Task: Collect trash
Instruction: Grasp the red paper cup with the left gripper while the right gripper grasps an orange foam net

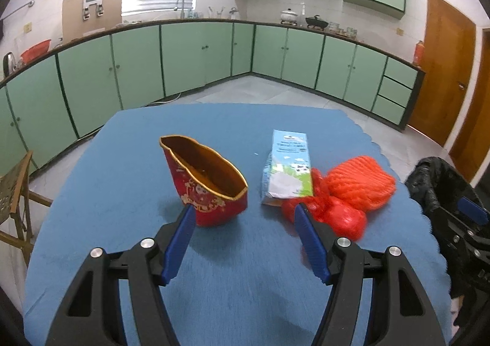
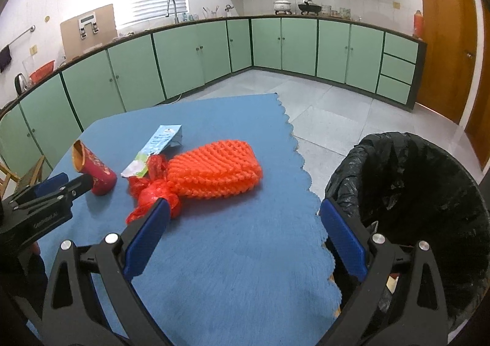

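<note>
A squashed red paper cup with a gold rim (image 1: 208, 180) lies on the blue table (image 1: 245, 284), just past my left gripper (image 1: 243, 208), whose jaws stand open with nothing between them. Right of the cup lies a flattened light-blue milk carton (image 1: 289, 165), and beside it an orange mesh bag with crumpled red plastic (image 1: 352, 189). In the right wrist view the orange mesh bag (image 2: 214, 171) lies ahead of my right gripper (image 2: 243, 205), which is open and empty. The red cup (image 2: 95, 171) and carton (image 2: 159, 147) lie further left, with the left gripper (image 2: 49, 193) near them.
A bin lined with a black bag (image 2: 428, 193) stands at the table's right edge, close to my right gripper's right finger. Green kitchen cabinets (image 1: 196, 52) run around the room. A wooden chair (image 1: 15, 193) stands left of the table and a wooden door (image 2: 444, 39) is at the far right.
</note>
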Tool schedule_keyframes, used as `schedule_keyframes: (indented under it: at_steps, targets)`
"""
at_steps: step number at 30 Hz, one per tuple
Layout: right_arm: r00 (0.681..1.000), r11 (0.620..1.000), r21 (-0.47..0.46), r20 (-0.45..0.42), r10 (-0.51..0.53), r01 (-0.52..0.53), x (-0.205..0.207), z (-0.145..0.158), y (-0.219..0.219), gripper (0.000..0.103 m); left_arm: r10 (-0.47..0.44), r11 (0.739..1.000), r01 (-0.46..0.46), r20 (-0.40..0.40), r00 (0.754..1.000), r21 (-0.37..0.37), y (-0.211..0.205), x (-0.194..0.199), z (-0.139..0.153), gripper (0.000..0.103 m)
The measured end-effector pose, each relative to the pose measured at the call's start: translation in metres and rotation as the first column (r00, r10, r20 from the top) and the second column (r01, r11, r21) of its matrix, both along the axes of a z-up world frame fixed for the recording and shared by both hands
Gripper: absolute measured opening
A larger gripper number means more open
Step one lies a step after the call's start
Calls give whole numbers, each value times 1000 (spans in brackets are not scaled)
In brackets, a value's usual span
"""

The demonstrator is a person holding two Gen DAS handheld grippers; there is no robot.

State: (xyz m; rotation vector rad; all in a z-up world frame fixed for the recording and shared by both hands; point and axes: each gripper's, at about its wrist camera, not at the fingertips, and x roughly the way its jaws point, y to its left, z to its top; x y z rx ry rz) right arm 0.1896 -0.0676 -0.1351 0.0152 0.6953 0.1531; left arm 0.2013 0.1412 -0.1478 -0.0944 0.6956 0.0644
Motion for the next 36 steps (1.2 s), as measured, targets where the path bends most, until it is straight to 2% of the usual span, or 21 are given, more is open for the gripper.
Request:
schedule_keyframes:
  at_steps: [11,15,20,21,25,29,32,36]
  targets:
    - [1000,1000,8,5,19,-19,47,5,10,95,88,995,-87,-12,996,40,10,37,-10,66]
    - [1000,1000,-1,-21,11,-11,68,-2,12,95,106,993,-105,-14,994,46,12,42,-12,65]
    - [997,1000,-22,-72,4,-5,90,-19,11,95,102,994,-100,-36,994,45,11,48,-19,46]
    - [996,1000,-23,-83,6,-8,93,-22,11,94,101,994,-100,-42,994,45,11,49,-21,45]
    - [991,999,-23,-129,26,-29,97,-35,12,84,98,993,-96,-32,995,62,9,49,-22,44]
    - [985,999,13,-164,48,-47,95,-45,13,78,94,993,-92,-26,995,67,9,49,-22,36]
    - [980,995,66,-179,90,-80,95,-44,14,57,91,993,-89,-22,996,82,7,49,-20,23]
    - [980,993,54,-161,116,-108,90,-34,21,23,101,990,-98,-21,995,97,7,49,-18,13]
